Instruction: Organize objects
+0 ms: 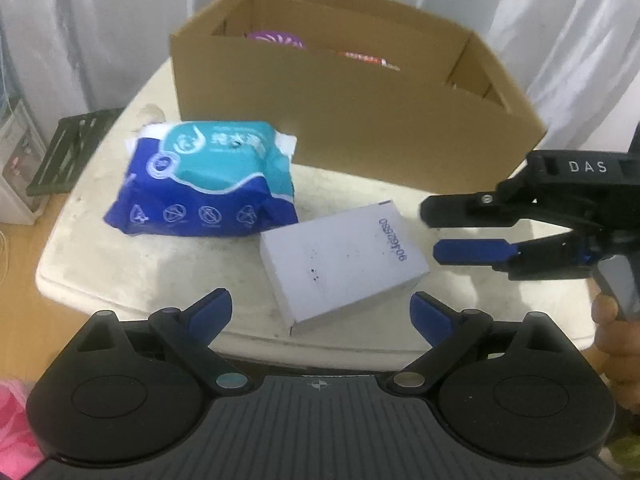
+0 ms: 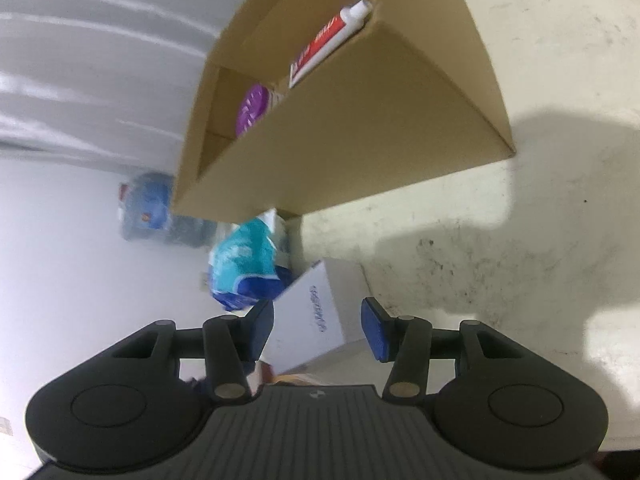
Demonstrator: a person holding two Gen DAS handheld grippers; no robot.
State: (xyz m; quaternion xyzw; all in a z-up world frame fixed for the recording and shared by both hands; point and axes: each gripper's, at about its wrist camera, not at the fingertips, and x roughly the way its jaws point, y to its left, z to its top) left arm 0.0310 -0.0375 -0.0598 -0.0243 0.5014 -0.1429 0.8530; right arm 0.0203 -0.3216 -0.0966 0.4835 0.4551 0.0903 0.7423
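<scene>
We count one white box (image 1: 344, 256) at table (image 1: 120, 280) centre, one blue wipes pack (image 1: 208, 180) at its ten o'clock, one cardboard carton (image 1: 360, 120) at twelve – left gripper (image 1: 322, 312) wide, right gripper (image 1: 436, 232) slightly parted, both empty

Bright, even light; soft motion blur, fisheye-bent edges, dark shadows on the table (image 2: 560, 80)

One open brown cardboard box (image 1: 360, 120) on one stained white table (image 1: 120, 272). Inside the box: one purple round disc (image 2: 251, 115), one red-and-white toothpaste tube (image 2: 332, 44). Outside: one blue-and-teal wipes pack (image 1: 208, 180), one small white carton (image 1: 340, 268).
</scene>
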